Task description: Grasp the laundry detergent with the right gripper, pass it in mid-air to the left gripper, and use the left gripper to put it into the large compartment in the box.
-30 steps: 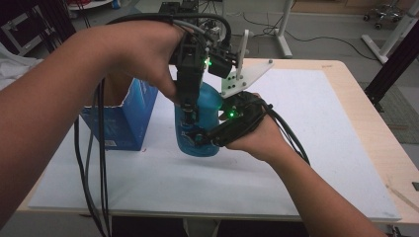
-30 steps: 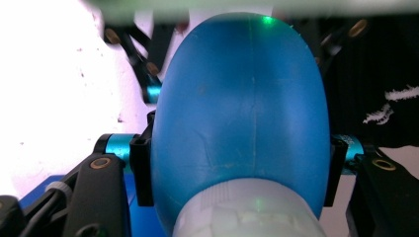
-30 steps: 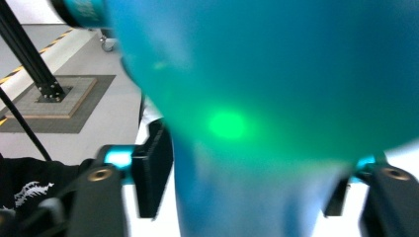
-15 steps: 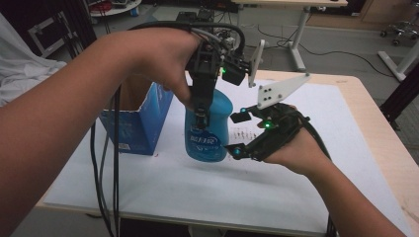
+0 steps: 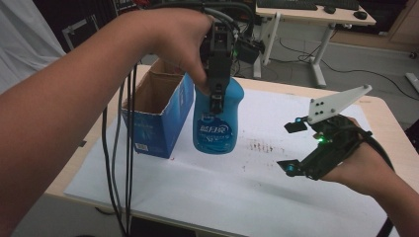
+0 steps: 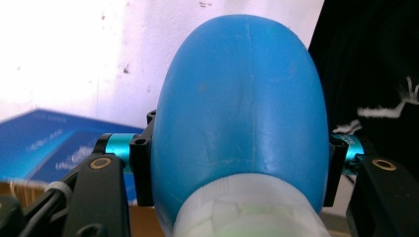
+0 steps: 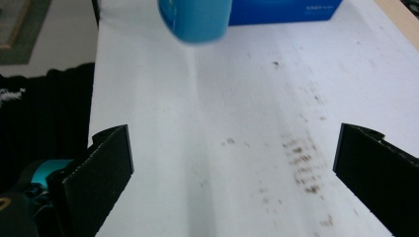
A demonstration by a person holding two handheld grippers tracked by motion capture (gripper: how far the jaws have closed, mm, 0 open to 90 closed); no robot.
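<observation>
A: Change since a second ago: right gripper (image 5: 296,147) off the blue bottle (image 5: 217,118), drawn away to the right; its jaws have just been opening and nothing lies between them. Bottle lifted clear of the white table cover (image 5: 276,197).

B: Left gripper (image 5: 216,74), condition?

A: Pressed on the bottle's upper body, one pad on each flank, just below the white cap (image 6: 247,212) in the left gripper view. Gripper points down; bottle hangs from it.

B: Bottle, long axis?

A: Near upright, cap up, base down, label facing the near edge. Base in the air above the cover.

B: Bearing of the open cardboard box (image 5: 158,111)?

A: Just left of the bottle, mouth up, sides touching or nearly so; I cannot tell which. Its rim sits about level with the bottle's middle.

B: Nearer hand?

A: Left, already holding. Right gripper idles well apart, jaws spread over the stained cover in the right gripper view (image 7: 227,148). A move into the box, if that's the aim, would go up, then left.
</observation>
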